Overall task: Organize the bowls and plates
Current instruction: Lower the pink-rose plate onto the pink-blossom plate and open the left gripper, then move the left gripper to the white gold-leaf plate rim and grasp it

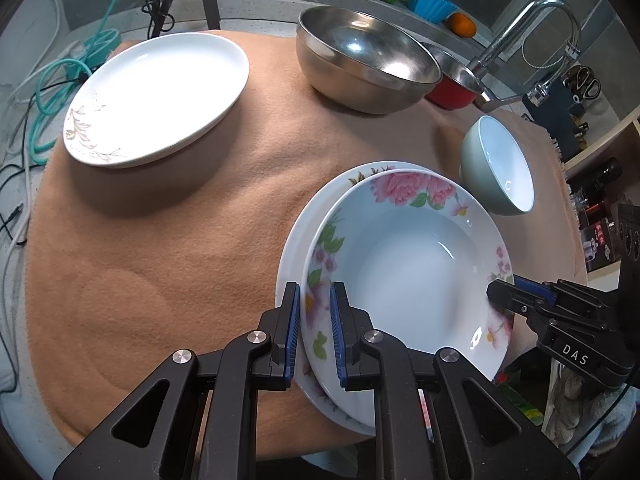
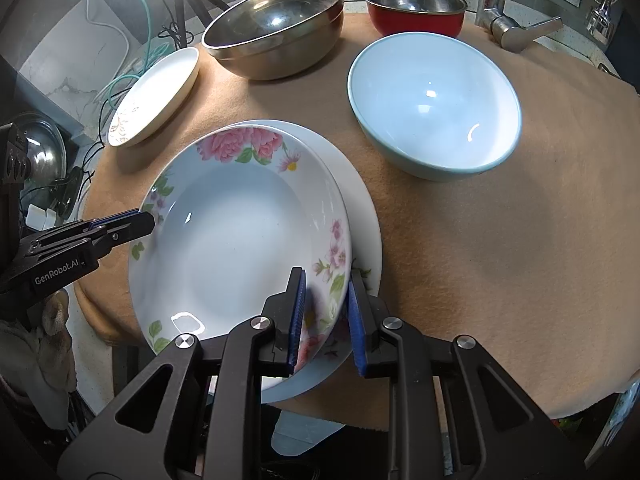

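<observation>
The deep floral plate (image 2: 224, 236) lies on a flatter plate (image 2: 360, 200) near the front edge of the felt mat (image 2: 500, 260). Behind it to the right stands the ceramic bowl (image 2: 434, 104); behind that, the small steel-lined bowl (image 2: 416, 10). The large steel bowl (image 2: 276, 28) sits behind the floral plate, and the leaf-patterned plate (image 2: 156, 98) behind-left.
</observation>
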A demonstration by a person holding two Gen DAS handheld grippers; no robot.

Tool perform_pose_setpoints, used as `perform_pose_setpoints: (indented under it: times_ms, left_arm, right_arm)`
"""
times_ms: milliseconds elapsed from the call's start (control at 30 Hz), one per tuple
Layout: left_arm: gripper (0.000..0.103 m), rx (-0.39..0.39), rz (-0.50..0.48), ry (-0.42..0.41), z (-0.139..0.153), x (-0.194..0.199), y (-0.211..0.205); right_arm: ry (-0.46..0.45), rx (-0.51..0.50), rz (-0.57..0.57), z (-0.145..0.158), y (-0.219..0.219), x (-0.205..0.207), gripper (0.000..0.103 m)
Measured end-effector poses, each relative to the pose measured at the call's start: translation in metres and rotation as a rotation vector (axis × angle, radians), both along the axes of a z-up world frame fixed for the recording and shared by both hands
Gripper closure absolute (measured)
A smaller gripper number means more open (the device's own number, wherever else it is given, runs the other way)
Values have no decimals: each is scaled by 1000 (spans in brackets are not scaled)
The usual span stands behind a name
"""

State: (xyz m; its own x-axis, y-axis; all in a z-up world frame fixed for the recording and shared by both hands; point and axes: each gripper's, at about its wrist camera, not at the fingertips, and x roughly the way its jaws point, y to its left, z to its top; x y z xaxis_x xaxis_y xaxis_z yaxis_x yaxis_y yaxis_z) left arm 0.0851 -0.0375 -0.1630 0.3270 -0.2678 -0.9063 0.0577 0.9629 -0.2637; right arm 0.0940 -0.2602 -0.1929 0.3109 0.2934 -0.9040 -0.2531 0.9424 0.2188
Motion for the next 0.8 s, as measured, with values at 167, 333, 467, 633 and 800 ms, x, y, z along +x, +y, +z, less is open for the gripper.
perform_pose_setpoints:
  times_ms: [167, 333, 467, 633, 800]
  left_arm:
    - [90, -10, 5, -7, 3, 0, 4]
    - [90, -15, 16, -22, 10, -1, 13]
    - [90, -23, 37, -45, 19, 0, 26]
    - [90, -36, 89, -75, 28, 4, 58]
    - [89, -47, 156, -99, 34, 16, 102]
  right_arm:
    - [-7, 12, -18, 5, -6, 1, 81]
    - [-52, 23, -27, 20, -7, 2, 81]
    - [-79, 53, -33, 33, -3, 4, 81]
    - [-95, 118, -21, 48, 12, 13, 81]
    - [-93, 185, 0, 58, 39, 22, 72]
